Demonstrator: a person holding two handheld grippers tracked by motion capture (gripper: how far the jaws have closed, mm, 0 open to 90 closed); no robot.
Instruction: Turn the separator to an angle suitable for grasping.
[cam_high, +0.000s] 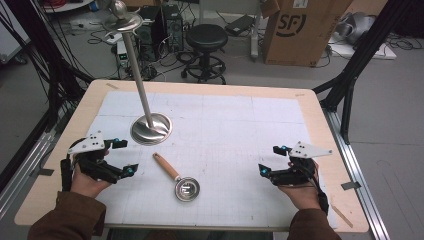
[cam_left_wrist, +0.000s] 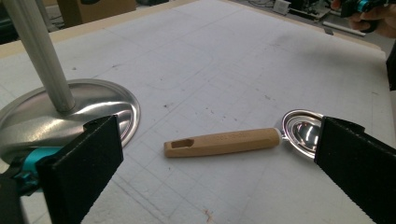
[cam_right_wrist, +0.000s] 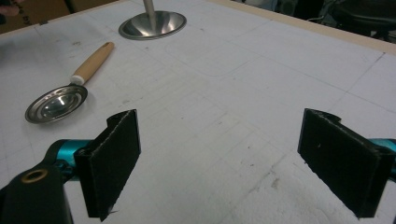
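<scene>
A metal scoop with a wooden handle (cam_high: 175, 176) lies on the white gridded mat, bowl toward the front. It also lies ahead of the left gripper's jaws (cam_left_wrist: 224, 142) and at the upper left of the right gripper view (cam_right_wrist: 70, 91). A steel stand with a round base (cam_high: 151, 128) and a tall pole rises behind it. My left gripper (cam_high: 125, 157) rests at the table's left, open and empty, left of the scoop. My right gripper (cam_high: 272, 160) rests at the right, open and empty. In their own views the left gripper (cam_left_wrist: 219, 163) and right gripper (cam_right_wrist: 219, 158) stand wide apart.
The wooden table's edge (cam_high: 310, 92) frames the mat. Beyond the table stand a black stool (cam_high: 206, 42), a cardboard box (cam_high: 300, 30) and cables on the floor. A black frame leg (cam_high: 350, 85) rises at the right.
</scene>
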